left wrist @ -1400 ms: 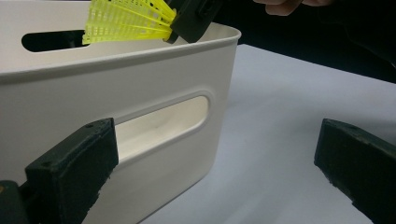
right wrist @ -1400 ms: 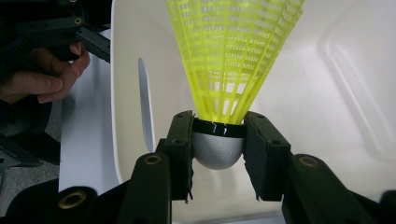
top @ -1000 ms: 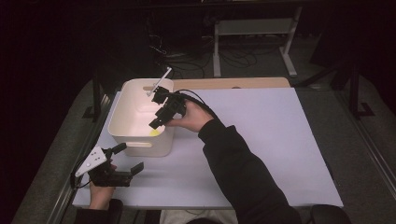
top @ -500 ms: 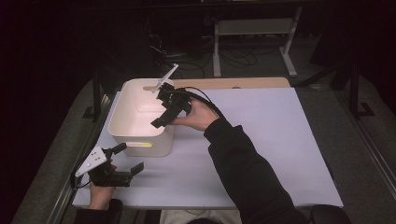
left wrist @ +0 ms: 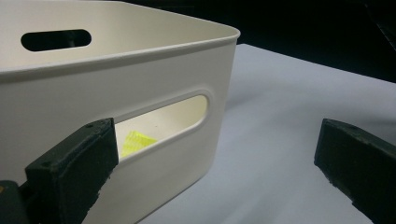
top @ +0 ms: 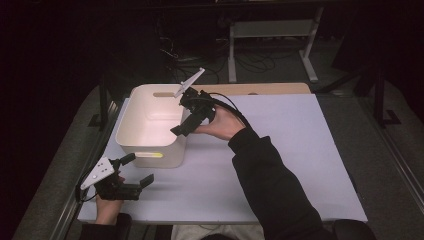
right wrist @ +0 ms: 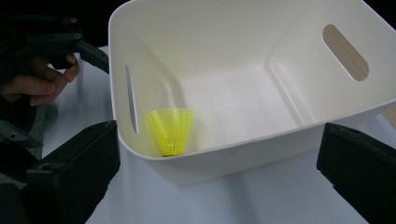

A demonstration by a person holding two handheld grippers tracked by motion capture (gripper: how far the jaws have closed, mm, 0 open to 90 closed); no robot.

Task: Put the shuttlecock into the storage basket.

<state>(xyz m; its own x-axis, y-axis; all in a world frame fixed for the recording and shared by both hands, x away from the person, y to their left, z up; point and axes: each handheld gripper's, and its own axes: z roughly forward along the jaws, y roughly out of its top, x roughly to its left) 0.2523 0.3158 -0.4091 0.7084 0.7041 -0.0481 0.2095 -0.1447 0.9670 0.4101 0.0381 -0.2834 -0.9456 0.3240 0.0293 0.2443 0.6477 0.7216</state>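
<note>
While jaws gape, shuttlecock (right wrist: 170, 129) sits inside bin (right wrist: 261, 140).

Table (top: 300, 150) with pale lavender-white top, spanning the middle and lower frame of the high view; bare wooden strip (top: 270, 88) along the far edge. Directly on top: one white plastic bin (top: 131, 135) with slot handles, upper left of the surface, near the left edge. Remaining surface bare.
</note>
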